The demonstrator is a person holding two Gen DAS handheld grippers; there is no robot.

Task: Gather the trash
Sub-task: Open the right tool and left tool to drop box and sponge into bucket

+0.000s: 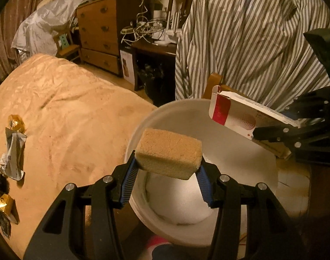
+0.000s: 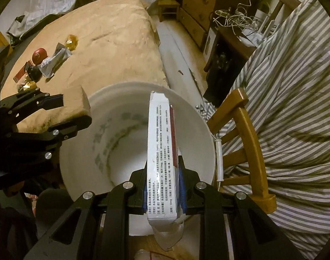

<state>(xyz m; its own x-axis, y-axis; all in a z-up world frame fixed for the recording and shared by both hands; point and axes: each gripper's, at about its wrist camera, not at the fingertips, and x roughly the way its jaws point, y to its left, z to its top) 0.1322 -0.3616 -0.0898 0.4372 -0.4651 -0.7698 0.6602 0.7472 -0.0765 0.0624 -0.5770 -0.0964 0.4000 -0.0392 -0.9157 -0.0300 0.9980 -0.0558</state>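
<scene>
A white bucket (image 1: 143, 121) (image 2: 199, 117) stands beside the bed, its mouth below both grippers. My left gripper (image 1: 167, 169) (image 2: 76, 108) is shut on a tan sponge block (image 1: 169, 152) (image 2: 75, 104), held over the bucket's near rim. My right gripper (image 2: 162, 186) (image 1: 271, 138) is shut on a flat white carton with red print (image 2: 161, 151) (image 1: 236, 117), which points out over the bucket's opening. More trash lies on the bed: a crumpled white wrapper (image 1: 12, 151) (image 2: 54, 61), gold foil (image 1: 16, 123) (image 2: 71, 41) and a red round item (image 2: 39, 55).
A tan blanket covers the bed (image 1: 63, 112) (image 2: 108, 49). A wooden chair (image 2: 249, 143) draped with striped cloth (image 1: 247, 39) (image 2: 295, 108) stands right of the bucket. A dresser (image 1: 99, 30) and a cable-strewn desk (image 1: 154, 43) line the far wall.
</scene>
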